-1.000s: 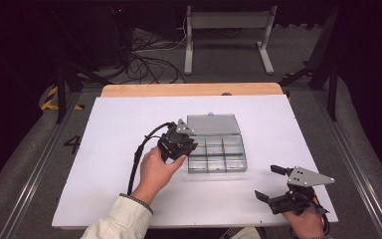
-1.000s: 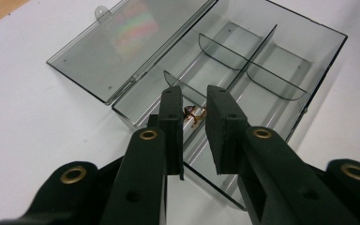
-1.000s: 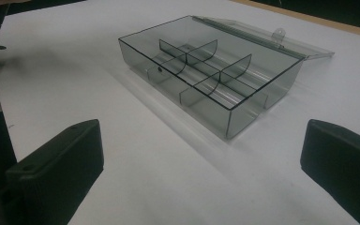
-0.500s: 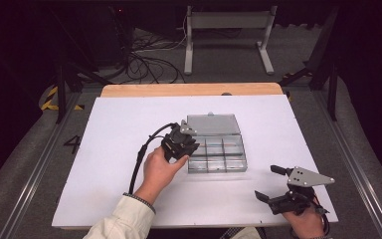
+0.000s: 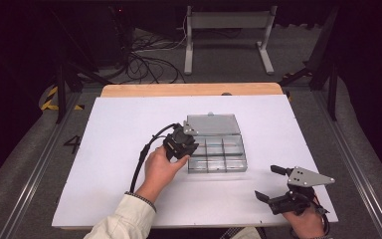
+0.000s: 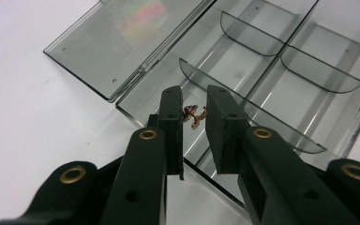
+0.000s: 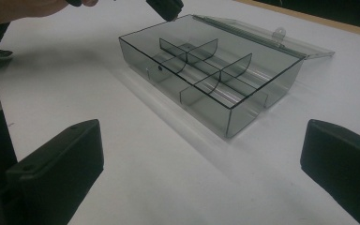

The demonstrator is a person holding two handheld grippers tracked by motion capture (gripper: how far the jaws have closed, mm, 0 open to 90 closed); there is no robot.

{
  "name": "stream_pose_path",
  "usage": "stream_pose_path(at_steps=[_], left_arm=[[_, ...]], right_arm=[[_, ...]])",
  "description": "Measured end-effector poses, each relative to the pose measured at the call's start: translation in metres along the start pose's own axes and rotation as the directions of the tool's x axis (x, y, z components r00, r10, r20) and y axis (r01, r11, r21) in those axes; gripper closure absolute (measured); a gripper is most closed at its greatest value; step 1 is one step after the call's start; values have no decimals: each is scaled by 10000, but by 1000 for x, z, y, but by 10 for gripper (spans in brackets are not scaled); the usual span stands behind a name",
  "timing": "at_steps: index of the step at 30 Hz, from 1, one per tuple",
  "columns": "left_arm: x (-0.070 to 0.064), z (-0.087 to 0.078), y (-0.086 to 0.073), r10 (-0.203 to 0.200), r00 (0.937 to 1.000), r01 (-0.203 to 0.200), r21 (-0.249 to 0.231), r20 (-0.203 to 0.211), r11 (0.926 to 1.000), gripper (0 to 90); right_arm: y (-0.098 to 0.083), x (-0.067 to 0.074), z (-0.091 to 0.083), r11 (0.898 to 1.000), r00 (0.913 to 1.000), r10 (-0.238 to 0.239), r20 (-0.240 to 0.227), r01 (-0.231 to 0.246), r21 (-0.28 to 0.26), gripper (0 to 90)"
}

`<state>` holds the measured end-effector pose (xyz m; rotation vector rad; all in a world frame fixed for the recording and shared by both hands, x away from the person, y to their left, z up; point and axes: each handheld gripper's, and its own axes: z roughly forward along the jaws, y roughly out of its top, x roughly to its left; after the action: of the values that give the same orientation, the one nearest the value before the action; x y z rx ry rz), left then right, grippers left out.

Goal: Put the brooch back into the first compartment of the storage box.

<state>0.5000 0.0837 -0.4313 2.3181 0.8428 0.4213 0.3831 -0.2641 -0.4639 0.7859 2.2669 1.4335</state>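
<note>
The white table (image 5: 104, 164) spreads across the scene, a wooden strip along its far edge. Around the middle of it sits the smoky clear organiser box (image 5: 218, 155), its lid (image 5: 213, 124) thrown fully open and lying flat on the far side. Curved dividers (image 7: 205, 65) split the tray into compartments, and in the right gripper view the ones on show look bare.

At the box's left end, there's the left gripper (image 5: 185, 144), carried by the left hand (image 5: 160, 169), with a cream sleeve (image 5: 122, 221) coming up from the near edge and a black cable (image 5: 146, 149) looping off to the left. It hangs right over the left end of the box, pointing down into it. In the left gripper view the jaws stand nearly together, just a narrow slot between them, and in that slot sits a small brownish metal piece (image 6: 193, 115), over the compartment nearest the box's corner. Whether the pads actually pinch it or it lies on the tray floor below them, I cannot tell; it's too small.

Down at the near right corner of the table, the right gripper (image 5: 274, 184) rests low in the right hand (image 5: 306, 221), well apart from the box. Its jaws are spread wide, nothing between them, facing the box across bare table.
</note>
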Motion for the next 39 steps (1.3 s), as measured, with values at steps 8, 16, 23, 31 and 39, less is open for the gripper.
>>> stream_pose_path(at_steps=[8,16,23,31,39], left_arm=[[1,4,1,-51,10000,51,75,-42,10000,768],[4,6,0,-168,9998,169,153,-91,9997,785],[5,1,0,-214,9997,214,-10,73,9998,747],[4,-15,0,-278,9989,297,-513,366,9982,649],[1,-35,-2,-214,9987,254,-865,473,9959,551]], right_arm=[[0,0,0,10000,10000,11,-12,-11,11,4],[0,0,0,10000,10000,18,-25,-18,6,4],[0,0,0,10000,10000,24,-27,-24,9,4],[0,0,1,10000,10000,32,-31,-32,22,4],[0,0,0,10000,10000,28,-2,-28,17,4]])
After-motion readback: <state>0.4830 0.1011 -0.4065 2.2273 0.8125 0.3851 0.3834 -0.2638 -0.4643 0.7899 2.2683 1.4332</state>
